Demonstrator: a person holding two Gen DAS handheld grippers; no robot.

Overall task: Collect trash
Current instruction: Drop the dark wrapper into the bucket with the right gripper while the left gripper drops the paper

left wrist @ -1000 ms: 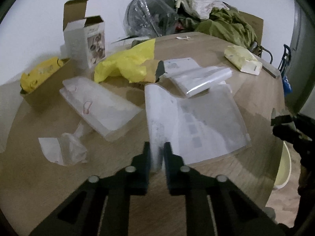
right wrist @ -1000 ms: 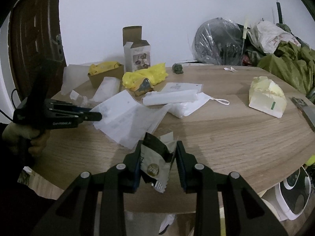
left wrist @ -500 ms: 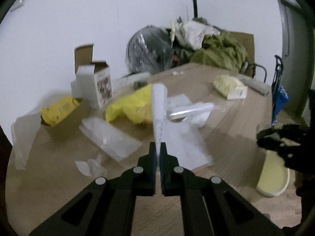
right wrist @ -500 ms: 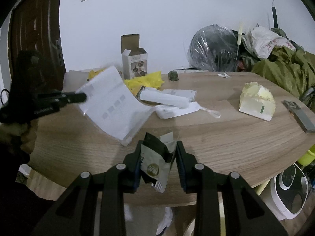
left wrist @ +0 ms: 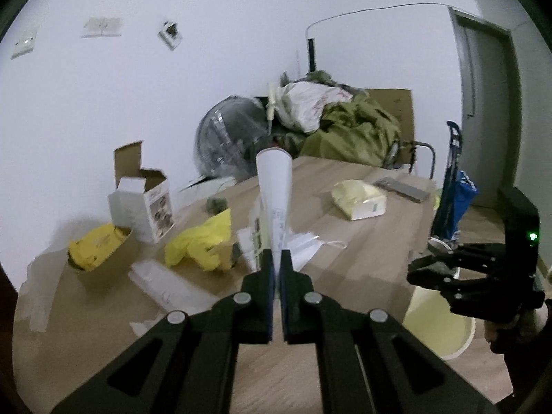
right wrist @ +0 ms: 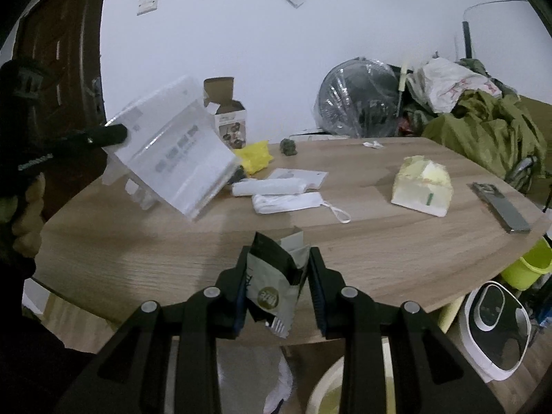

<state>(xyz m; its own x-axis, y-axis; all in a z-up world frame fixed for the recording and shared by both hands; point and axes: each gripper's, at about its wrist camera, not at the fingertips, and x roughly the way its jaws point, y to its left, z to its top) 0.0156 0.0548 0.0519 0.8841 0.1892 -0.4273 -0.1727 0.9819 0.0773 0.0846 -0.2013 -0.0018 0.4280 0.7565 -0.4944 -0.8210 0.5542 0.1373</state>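
My left gripper (left wrist: 276,262) is shut on a clear plastic sleeve with a printed sheet (left wrist: 275,193), seen edge-on and lifted above the wooden table (left wrist: 362,252). In the right wrist view the same sleeve (right wrist: 176,148) hangs flat in the air at the left, held by the left gripper (right wrist: 117,134). My right gripper (right wrist: 279,276) is shut on a crumpled dark and silver snack wrapper (right wrist: 272,283) over the table's near edge. A pale yellow bin (left wrist: 438,321) stands on the floor beside the table, under the right gripper (left wrist: 431,272); its rim (right wrist: 331,386) shows below my right fingers.
On the table (right wrist: 362,241) lie a yellow bag (left wrist: 200,241), an open white carton (left wrist: 145,203), a cardboard tray with a yellow pack (left wrist: 96,252), a face mask (right wrist: 289,203), a rolled white pack (right wrist: 269,186), a tissue pack (right wrist: 424,189) and a grey phone (right wrist: 500,207). A green bucket (right wrist: 531,262) and white appliance (right wrist: 493,324) sit on the floor.
The left gripper has closed on the plastic sleeve and lifted it off the table, tilting upward. The right gripper drifted slightly, still holding the wrapper.
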